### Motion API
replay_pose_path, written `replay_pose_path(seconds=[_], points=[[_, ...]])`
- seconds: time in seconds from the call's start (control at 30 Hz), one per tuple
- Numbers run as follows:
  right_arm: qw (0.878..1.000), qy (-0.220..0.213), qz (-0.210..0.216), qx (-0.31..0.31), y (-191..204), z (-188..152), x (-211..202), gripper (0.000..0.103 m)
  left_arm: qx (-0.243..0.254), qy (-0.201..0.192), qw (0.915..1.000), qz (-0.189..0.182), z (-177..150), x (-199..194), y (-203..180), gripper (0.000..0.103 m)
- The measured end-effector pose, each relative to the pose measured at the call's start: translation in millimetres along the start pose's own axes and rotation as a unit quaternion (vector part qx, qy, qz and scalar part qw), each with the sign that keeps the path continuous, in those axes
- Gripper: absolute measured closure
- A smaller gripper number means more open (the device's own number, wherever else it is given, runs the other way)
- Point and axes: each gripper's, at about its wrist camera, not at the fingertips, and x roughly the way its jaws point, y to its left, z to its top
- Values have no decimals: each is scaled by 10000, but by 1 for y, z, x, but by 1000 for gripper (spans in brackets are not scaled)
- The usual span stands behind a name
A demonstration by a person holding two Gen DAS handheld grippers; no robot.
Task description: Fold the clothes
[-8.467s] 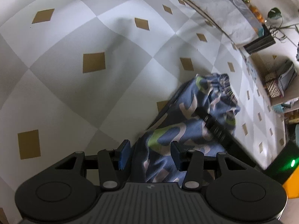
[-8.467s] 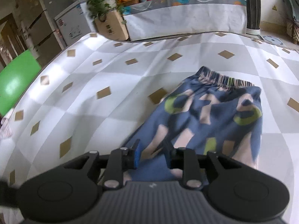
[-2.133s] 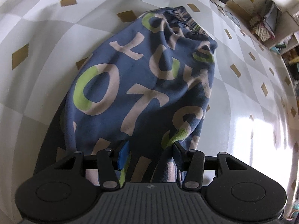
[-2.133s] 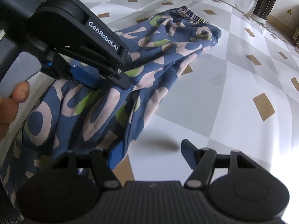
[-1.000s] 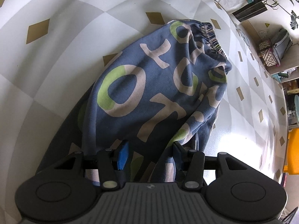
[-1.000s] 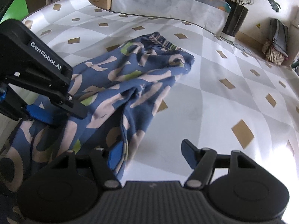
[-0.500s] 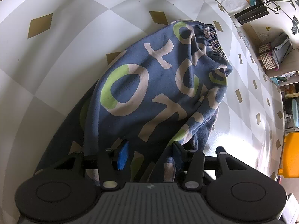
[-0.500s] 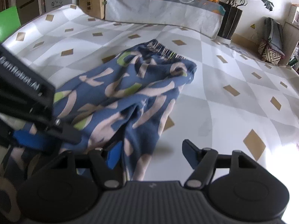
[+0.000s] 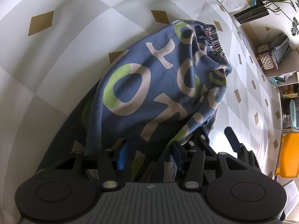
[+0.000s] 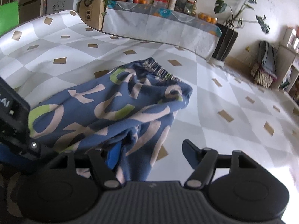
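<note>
One pair of patterned trousers [image 9: 158,85] and two grippers — left gripper [image 9: 149,154], right gripper [image 10: 152,153].

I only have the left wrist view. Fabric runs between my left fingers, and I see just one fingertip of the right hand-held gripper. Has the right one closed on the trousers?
Observer: No. The right hand-held gripper has its jaws wide open and clamps nothing.
Operator: Is any fabric inside the gap?
Observer: Yes. A fold of the blue patterned trousers drapes over the blue pad of one of the fingers, the one nearer your left gripper, and hangs down beside it.
Operator: And the other finger?
Observer: The outer finger stands clear of the fabric, over the bare checked tablecloth.
</note>
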Motion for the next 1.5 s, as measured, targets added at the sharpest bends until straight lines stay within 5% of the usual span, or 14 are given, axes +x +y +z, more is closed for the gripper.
replay_pose_path(seconds=[0.1, 0.3, 0.53, 0.7, 0.97, 1.27, 1.5], points=[[9993, -171, -304, -165, 1, 0, 0, 34, 13, 6, 10000, 4, 0, -1, 0, 55], [9987, -232, -236, -376, 6, 2, 5, 34, 20, 14, 10000, -7, 1, -2, 0, 55], [9985, -296, -323, -337, 3, 2, 7, 34, 23, -264, 9985, -472, 8, -16, -5, 48], [9968, -419, -650, -223, -2, -2, -1, 34, 418, -572, 9970, 325, 9, -14, -12, 43], [9899, -432, -1305, 348, -35, -10, -15, 34, 774, -508, 9934, 675, 4, 1, -17, 43], [9875, 330, -997, 1180, -72, -34, -9, 30, 922, -522, 9915, 758, 5, 3, -21, 42], [9957, 198, -832, 345, -68, -35, -11, 26, 1143, -505, 9889, 799, 5, 9, -28, 33]])
